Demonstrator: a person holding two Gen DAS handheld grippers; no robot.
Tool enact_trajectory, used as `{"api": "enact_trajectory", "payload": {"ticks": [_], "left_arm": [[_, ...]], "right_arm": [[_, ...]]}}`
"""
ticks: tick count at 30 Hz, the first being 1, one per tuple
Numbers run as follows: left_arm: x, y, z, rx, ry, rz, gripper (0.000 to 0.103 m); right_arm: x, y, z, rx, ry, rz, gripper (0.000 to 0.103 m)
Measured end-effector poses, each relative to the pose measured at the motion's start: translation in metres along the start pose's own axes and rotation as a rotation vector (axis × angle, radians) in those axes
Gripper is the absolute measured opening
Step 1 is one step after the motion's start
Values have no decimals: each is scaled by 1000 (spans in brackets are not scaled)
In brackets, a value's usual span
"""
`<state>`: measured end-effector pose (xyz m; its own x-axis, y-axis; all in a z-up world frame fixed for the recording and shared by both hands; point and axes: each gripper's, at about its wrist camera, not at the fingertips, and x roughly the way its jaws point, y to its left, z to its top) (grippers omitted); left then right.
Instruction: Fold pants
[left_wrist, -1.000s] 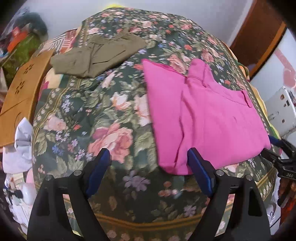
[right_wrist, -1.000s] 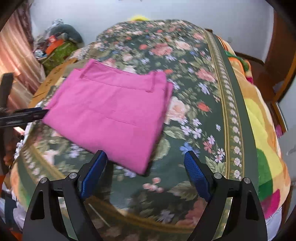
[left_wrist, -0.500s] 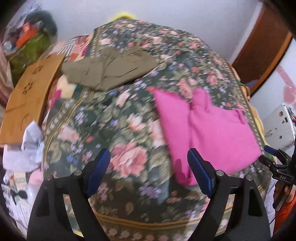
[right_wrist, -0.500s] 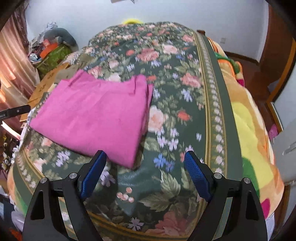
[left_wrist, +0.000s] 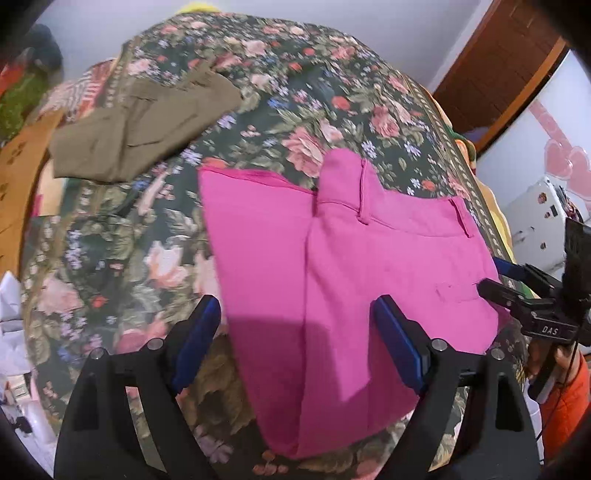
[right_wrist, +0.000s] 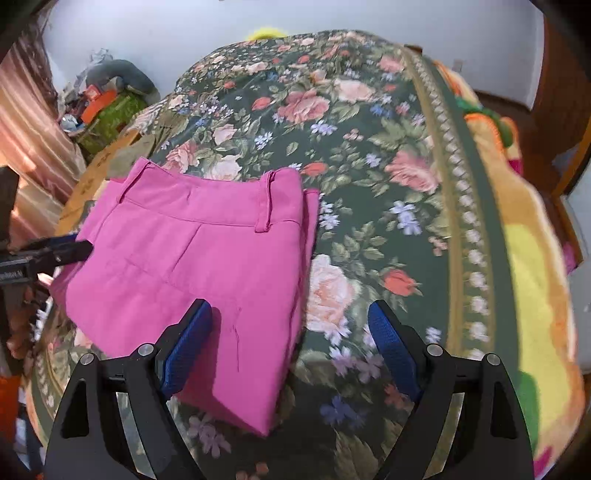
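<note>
Pink pants (left_wrist: 332, 273) lie folded flat on the floral bedspread (left_wrist: 122, 258), waistband toward the far side; they also show in the right wrist view (right_wrist: 192, 266). My left gripper (left_wrist: 295, 339) is open, its jaws spanning the near edge of the pants, just above them. My right gripper (right_wrist: 291, 343) is open over the pants' near right corner, its left finger (right_wrist: 184, 347) above the fabric. In the left wrist view the right gripper (left_wrist: 495, 280) shows at the pants' right edge. In the right wrist view the left gripper (right_wrist: 70, 247) shows at their left edge.
Olive-green folded pants (left_wrist: 140, 125) lie at the far left of the bed. A wooden board (left_wrist: 18, 192) and clutter (right_wrist: 107, 103) stand left of the bed. A colourful blanket (right_wrist: 532, 258) hangs on the right side. A brown door (left_wrist: 495, 66) is beyond.
Both grippers have moved back in toward the pink pants and lower, after pulling away half a second ago. The pants lie as before, and both grippers remain open.
</note>
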<state>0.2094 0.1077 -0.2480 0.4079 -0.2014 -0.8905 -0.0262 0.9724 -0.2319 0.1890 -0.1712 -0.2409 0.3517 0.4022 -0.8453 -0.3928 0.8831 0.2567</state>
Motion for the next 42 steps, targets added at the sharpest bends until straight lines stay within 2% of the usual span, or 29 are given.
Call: {"api": "enact_trajectory", "payload": {"ticks": [5,7,10,12,13,20,21,24,31,34,37,41,42], "left_arm": [[11,2,5,-23,-15,-7,87],[12,2,6,-22,-23,-3,85],[9,-2,8,3,-39,0,72],[9,-6,8,20,-46,3,63],[8,-8,8,30,-49,2,60],[0,-19,12,68,-80,3,24],[-3,-20,13,70,-88,6,19],[-16,-22,15,75,-117,-1,12],[-45,-14,20,79,-201,33,9],[-60,-3,25,74,-244,42,2],[-74,12,28,68,-274,39,1],[-82,35,36,36,-267,-1,1],[-82,38,36,32,-262,0,4]], "right_arm": [[8,2,8,0,-16,32,84],[11,2,10,-8,-18,33,77],[13,2,14,-24,-21,41,59],[15,0,19,-19,-23,57,41],[16,0,21,-15,-19,68,38],[18,1,33,10,-35,69,14],[14,3,34,6,-45,72,13],[2,11,37,-15,-76,66,12],[-30,41,55,-79,-161,66,11],[-38,56,66,-104,-191,63,11],[-41,74,77,-134,-211,51,11],[-35,86,86,-161,-206,17,11],[-31,85,86,-161,-201,3,11]]}}
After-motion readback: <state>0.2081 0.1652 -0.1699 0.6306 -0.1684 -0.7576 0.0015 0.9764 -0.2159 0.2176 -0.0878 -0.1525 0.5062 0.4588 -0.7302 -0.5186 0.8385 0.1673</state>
